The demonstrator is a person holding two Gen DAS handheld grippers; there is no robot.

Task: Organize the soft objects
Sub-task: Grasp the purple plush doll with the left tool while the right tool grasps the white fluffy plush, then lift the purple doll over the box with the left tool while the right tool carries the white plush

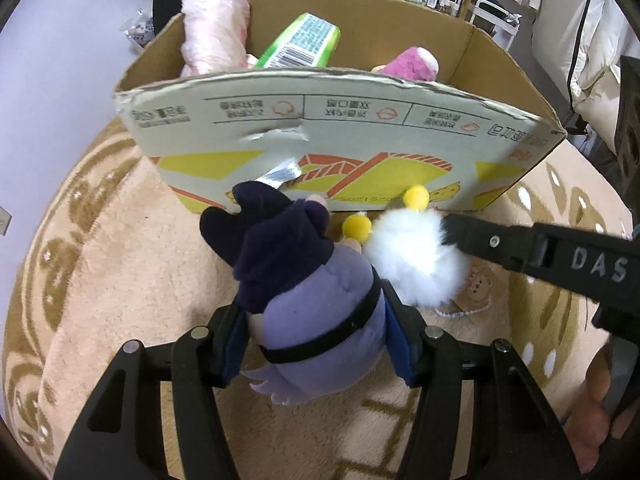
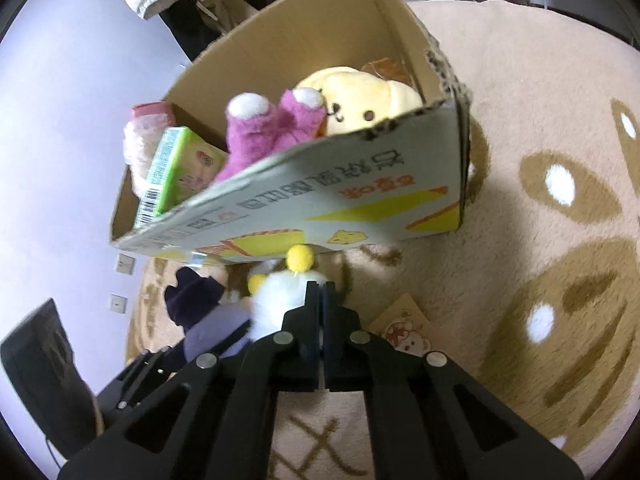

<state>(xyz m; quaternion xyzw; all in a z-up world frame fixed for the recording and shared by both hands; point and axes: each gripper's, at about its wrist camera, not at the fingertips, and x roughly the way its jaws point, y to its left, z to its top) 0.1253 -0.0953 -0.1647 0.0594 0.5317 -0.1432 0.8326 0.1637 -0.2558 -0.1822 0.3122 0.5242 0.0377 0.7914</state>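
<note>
The box [image 1: 344, 140] stood on the rug [image 1: 120, 264] with soft toys already inside. Just in front of it, the left hand-held gripper [image 1: 316, 344] squeezed the purple doll [image 1: 316, 312] around its fat middle, a good place to hold because it looked light and squishy. The right hand-held gripper [image 2: 320, 292] was clamped tight on the white puff [image 1: 416, 256], which looked very light and fluffy and might slip out.
</note>
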